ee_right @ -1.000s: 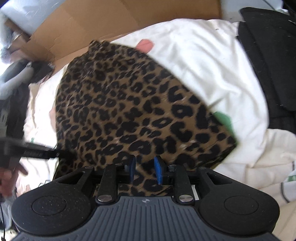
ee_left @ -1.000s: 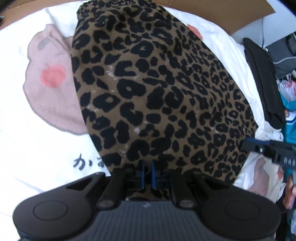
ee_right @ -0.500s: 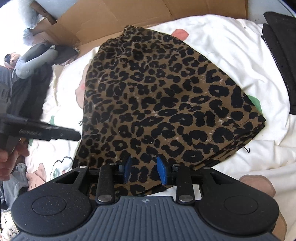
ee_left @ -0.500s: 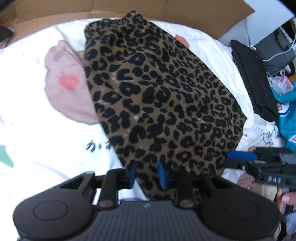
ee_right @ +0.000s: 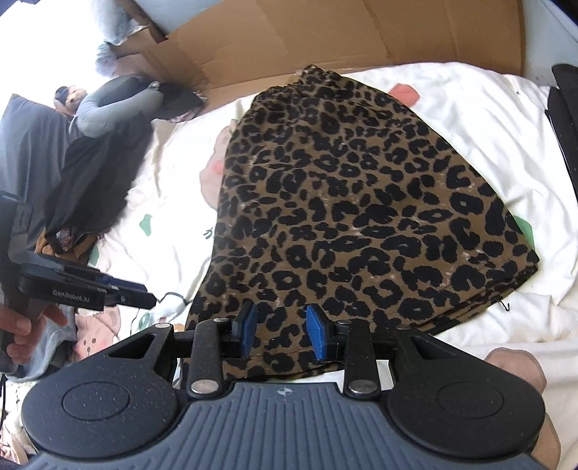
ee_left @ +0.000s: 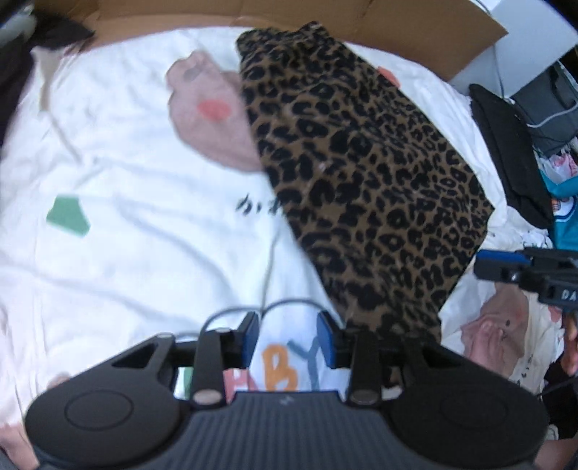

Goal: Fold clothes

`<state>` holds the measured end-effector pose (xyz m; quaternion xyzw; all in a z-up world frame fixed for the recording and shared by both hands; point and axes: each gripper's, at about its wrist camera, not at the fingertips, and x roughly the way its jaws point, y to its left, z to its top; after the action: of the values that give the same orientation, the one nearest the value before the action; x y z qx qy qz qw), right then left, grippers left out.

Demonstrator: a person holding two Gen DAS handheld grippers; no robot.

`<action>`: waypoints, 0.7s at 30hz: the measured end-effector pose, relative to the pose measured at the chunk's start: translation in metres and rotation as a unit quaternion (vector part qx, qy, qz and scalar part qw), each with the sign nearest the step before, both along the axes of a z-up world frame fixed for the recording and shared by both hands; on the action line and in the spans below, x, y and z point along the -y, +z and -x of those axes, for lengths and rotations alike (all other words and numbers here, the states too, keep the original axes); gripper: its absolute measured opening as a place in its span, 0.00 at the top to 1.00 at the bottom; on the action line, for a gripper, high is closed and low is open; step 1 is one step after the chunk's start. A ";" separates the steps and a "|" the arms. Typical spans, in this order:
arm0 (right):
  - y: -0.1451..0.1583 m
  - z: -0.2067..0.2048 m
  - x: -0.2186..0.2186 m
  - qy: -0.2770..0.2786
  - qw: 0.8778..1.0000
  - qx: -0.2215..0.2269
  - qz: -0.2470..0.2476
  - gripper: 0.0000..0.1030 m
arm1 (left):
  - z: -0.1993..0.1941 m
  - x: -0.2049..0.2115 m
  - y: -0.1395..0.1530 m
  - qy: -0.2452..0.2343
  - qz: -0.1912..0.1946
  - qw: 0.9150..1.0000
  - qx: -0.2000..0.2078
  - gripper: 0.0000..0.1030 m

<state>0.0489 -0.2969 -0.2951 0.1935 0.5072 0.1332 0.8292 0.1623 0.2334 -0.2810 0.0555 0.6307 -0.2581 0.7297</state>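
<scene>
Both grippers, left and right, now gape empty; I've released the leopard garment, fold laid.

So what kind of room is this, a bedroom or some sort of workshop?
Probably a bedroom or living space at home. A leopard-print garment lies on a white printed sheet like a bed cover, more clothes are heaped at the side, and flattened cardboard stands behind.
</scene>
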 end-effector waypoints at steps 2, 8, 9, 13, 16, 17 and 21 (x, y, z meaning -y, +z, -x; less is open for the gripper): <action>0.002 0.001 -0.002 0.005 1.000 0.006 -0.003 0.63 | 0.007 -0.002 -0.005 0.002 -0.002 1.000 -0.006 0.63; 0.005 0.001 -0.013 0.027 1.000 0.013 -0.006 0.62 | 0.026 -0.007 -0.021 0.008 -0.006 1.000 -0.024 0.63; 0.005 0.001 -0.016 0.032 0.999 0.014 -0.007 0.62 | 0.029 -0.005 -0.024 0.005 -0.005 1.000 -0.027 0.63; 0.004 0.000 -0.026 0.050 0.999 0.014 -0.009 0.62 | 0.039 0.007 -0.034 -0.007 0.002 0.999 -0.036 0.63; 0.003 0.000 -0.033 0.065 0.998 0.013 -0.010 0.62 | 0.044 0.017 -0.038 -0.014 0.009 0.999 -0.035 0.64; 0.003 0.001 -0.035 0.070 0.997 0.014 -0.008 0.61 | 0.043 0.019 -0.037 -0.012 0.015 0.999 -0.034 0.65; 0.005 0.003 -0.042 0.092 0.996 0.022 -0.008 0.55 | 0.035 0.020 -0.026 0.003 0.048 0.999 -0.025 0.65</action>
<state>0.0455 -0.2550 -0.2904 0.1501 0.5034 0.2169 0.8228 0.1274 0.2134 -0.3069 0.0119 0.6358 -0.2868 0.7165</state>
